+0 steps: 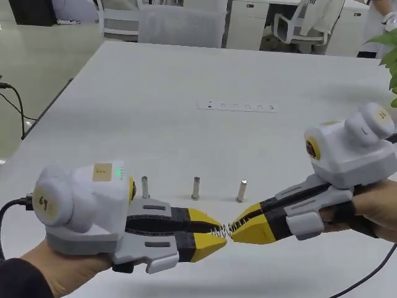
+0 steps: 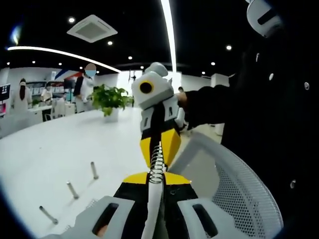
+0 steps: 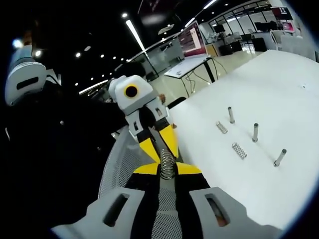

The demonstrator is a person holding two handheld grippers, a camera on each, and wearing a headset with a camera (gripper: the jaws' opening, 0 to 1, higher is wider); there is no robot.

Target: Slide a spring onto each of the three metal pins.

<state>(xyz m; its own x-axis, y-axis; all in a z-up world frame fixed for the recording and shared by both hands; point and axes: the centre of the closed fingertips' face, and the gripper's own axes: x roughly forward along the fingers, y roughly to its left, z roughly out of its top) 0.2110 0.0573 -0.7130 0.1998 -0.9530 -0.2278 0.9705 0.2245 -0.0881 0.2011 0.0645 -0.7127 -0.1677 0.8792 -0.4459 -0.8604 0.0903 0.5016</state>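
Head view: spring [image 1: 222,231] ends hidden inside left gripper [image 1: 213,234], right gripper [image 1: 238,228].

Three upright pins [image 1: 196,187] stand in a row, two springs [image 3: 239,150] lying beside them, third spring [image 1: 222,231] held level.

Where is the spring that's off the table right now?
In the head view the spring spans the tips of the left hand-held gripper and right hand-held gripper, on the near side of the rightmost metal pin.
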